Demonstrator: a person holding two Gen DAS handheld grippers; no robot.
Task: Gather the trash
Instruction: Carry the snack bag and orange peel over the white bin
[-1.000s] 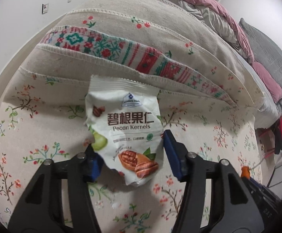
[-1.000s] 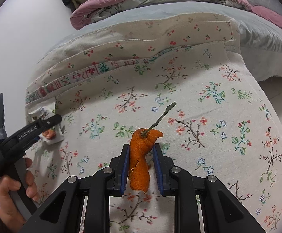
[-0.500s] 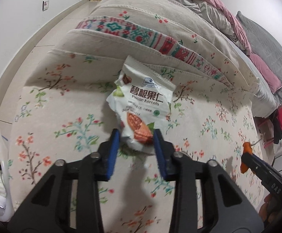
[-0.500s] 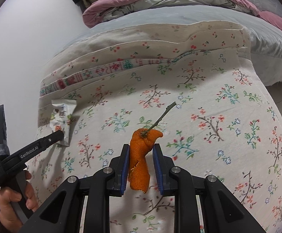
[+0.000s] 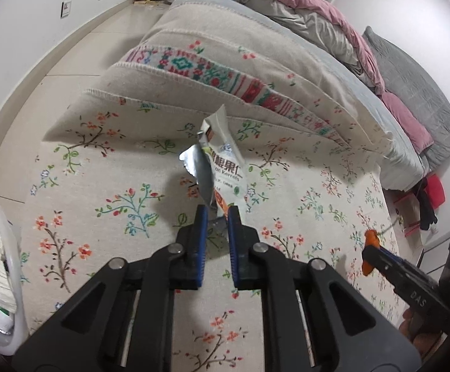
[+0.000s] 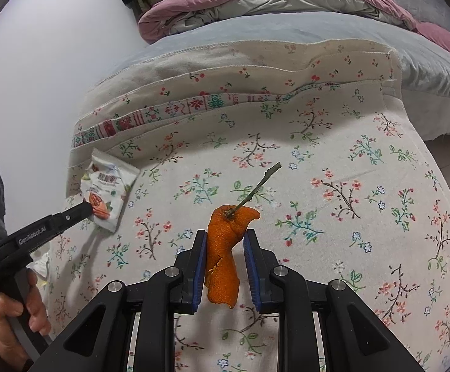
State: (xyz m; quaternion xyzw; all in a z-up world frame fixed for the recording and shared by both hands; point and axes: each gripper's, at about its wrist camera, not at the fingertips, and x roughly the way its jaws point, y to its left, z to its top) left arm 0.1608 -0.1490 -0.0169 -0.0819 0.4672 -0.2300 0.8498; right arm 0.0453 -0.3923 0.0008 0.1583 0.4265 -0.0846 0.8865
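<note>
Left gripper (image 5: 217, 217) pinches the crumpled nut packet (image 5: 222, 167), lifted over the floral blanket (image 5: 101, 204); its lower edge seems hidden between the pads. Right gripper (image 6: 225, 241) clamps orange peel (image 6: 225, 248).

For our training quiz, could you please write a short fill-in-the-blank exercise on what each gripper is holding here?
1. The left gripper is shut on a snack ____.
2. The right gripper is shut on a strip of orange ____.
3. A thin green ____ sticks up from the top of the orange piece.
4. The cloth under both grippers is printed with ____.

Missing words: packet; peel; stem; flowers
</note>
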